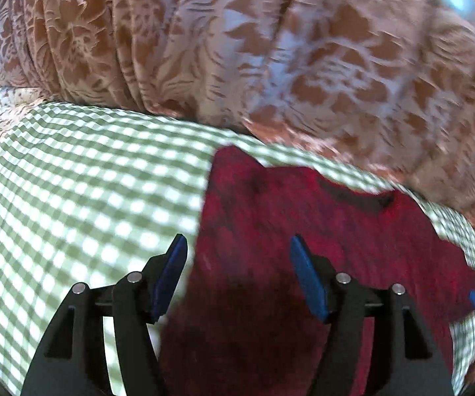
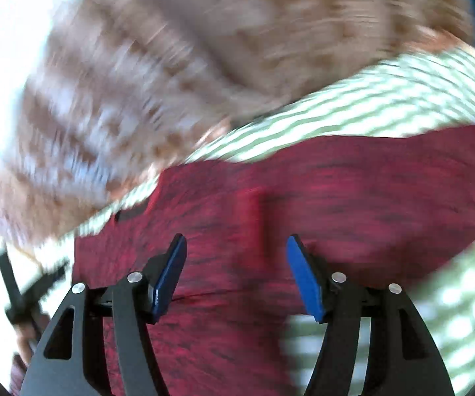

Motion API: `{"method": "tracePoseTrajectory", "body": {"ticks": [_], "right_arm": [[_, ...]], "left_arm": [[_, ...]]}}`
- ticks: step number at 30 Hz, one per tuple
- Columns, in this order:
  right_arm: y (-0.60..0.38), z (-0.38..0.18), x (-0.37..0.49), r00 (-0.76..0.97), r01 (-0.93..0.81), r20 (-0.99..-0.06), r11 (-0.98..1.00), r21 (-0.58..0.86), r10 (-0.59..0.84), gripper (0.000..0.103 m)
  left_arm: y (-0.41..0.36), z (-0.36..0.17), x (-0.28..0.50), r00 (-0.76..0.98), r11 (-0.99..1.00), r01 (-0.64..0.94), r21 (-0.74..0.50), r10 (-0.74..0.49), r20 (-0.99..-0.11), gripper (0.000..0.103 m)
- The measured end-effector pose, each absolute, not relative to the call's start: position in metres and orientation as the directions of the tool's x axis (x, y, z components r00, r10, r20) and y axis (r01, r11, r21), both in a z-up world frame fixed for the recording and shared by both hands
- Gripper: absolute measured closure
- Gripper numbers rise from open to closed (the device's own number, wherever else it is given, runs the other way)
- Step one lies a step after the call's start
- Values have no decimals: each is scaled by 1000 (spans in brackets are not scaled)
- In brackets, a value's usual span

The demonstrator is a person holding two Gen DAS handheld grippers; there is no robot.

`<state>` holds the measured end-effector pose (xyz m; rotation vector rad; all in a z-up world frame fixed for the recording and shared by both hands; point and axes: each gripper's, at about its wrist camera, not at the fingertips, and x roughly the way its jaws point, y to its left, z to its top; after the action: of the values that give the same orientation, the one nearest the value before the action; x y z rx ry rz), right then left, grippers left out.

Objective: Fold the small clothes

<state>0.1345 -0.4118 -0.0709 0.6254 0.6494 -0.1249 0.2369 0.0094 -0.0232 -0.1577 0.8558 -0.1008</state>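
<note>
1. Red garment lies flat on the green-and-white checked cloth covering the table; dark-flecked knit, a dark slit near its far edge.
2. Right view: same garment spreads across the lower frame w/ a raised fold ridge mid-cloth; checked cloth shows beyond it & at right.
3. Left gripper: blue pads spread apart, nothing pinched; garment's left edge runs below, btwn the fingers.
4. Right gripper: pads spread too, over the garment, not clamping it.
5. Behind the table hangs a brown-and-pale floral curtain in folds; heavily blurred in the right view.
6. Bright white glare at left of the right view; room otherwise not readable.
</note>
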Motion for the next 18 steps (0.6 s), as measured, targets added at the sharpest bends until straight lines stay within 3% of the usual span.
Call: {"method": "tracePoseTrajectory", "body": {"ticks": [6,13,18], "right_arm": [[-526,-104,44,786,560,-609,540,628,-107,41],[-599,-126,31,781,617,-601,361,699,-171,42],[-616,-117,52,769,624,-624,381,683,-141,83]], "left_arm": [[1,-34,182,607,974,96,-204,-220,-764,38],[9,-52,147,559,976,69,-206,-208,-803,38],[15,-56,137,550,977,44,-209,-199,-811,38]]}}
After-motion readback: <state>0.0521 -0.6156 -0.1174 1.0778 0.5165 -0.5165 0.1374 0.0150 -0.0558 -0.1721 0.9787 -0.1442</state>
